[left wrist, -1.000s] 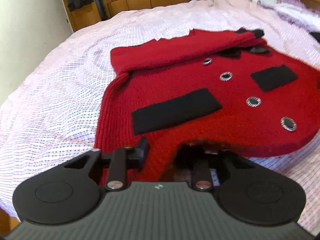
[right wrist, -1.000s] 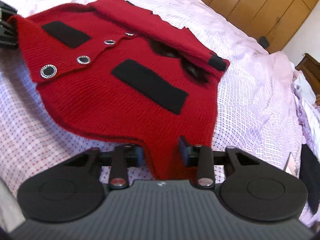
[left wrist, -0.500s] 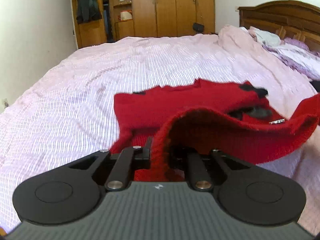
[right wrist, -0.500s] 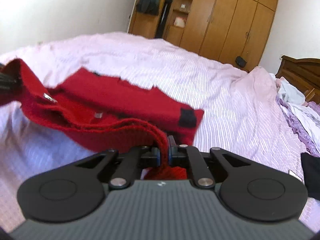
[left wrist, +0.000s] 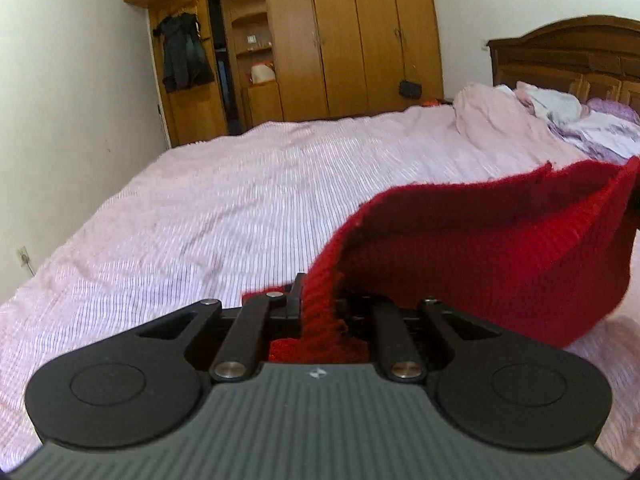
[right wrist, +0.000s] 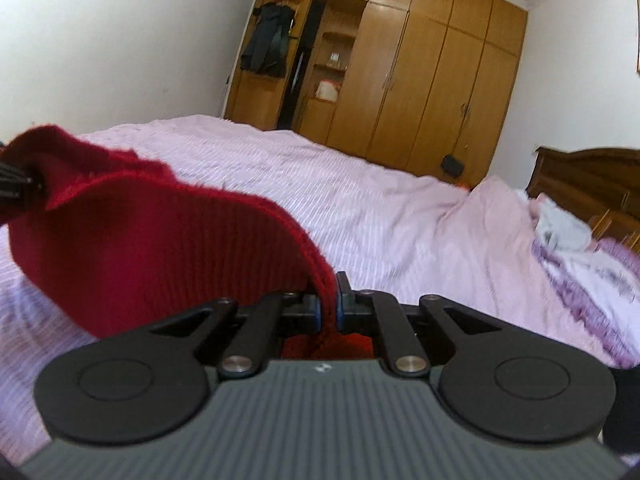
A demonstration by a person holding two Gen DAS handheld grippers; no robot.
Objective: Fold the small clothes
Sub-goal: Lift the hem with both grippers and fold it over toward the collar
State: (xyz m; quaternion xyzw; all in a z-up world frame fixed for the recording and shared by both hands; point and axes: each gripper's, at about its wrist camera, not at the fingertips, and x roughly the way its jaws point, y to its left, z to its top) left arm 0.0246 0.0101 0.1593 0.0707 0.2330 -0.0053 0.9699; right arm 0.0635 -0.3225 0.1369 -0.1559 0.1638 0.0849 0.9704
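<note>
A small red knitted cardigan (left wrist: 480, 256) hangs in the air between my two grippers, above the pink striped bed (left wrist: 240, 208). My left gripper (left wrist: 320, 304) is shut on one hem corner; the cloth rises to the right. My right gripper (right wrist: 328, 304) is shut on the other hem corner, and the cardigan (right wrist: 152, 248) sags to the left, where the left gripper's tip (right wrist: 16, 188) shows at the edge. Only the plain red side shows; the buttons and black patches are hidden.
The bed sheet (right wrist: 400, 216) stretches ahead. A pile of pale and purple clothes (right wrist: 588, 264) lies at the right by the dark wooden headboard (left wrist: 568, 56). Wooden wardrobes (left wrist: 340, 40) and a hanging dark coat (left wrist: 184, 56) stand beyond the bed.
Both grippers have closed on the cardigan's hem and lifted it off the bed. The garment went from lying flat, buttons up, to hanging raised between the grippers.
</note>
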